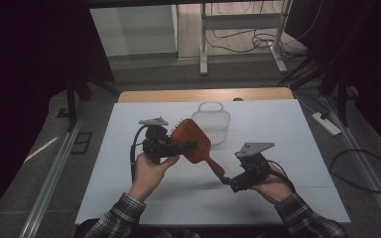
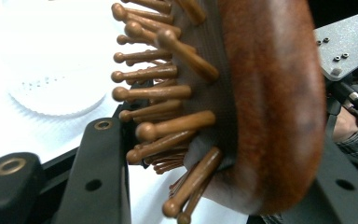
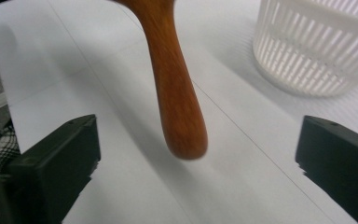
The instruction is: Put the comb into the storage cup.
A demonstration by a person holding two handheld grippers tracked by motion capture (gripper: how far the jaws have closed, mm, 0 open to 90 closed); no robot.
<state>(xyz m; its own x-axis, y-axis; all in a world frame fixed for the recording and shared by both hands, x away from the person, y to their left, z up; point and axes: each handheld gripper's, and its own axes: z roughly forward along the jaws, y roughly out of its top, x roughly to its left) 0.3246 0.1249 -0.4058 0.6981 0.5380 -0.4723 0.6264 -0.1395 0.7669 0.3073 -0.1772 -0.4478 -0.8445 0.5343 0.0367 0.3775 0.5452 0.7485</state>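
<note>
The tabletop (image 1: 129, 198), covered in white, is the largest thing here. Toward its far side stands a white slatted basket (image 1: 212, 123), upright, its handle raised at the back.

In front of the basket a brown wooden hairbrush (image 1: 192, 141) is held clear of the tabletop, tilted, with its paddle head up near the basket and its handle (image 3: 177, 93) sloping down toward the right. The bristles (image 2: 158, 93), wooden pins with rounded tips, face the left hand-held gripper's side.

The left hand-held gripper (image 1: 171, 147) is clamped on the brush head; in its own view one jaw lies against the bristle side and the other against the smooth back.

The right hand-held gripper (image 1: 226, 181) sits at the handle's lower end with its jaws spread as wide as they go. In its own view the handle's rounded tip hangs between the two jaws, touching neither.
</note>
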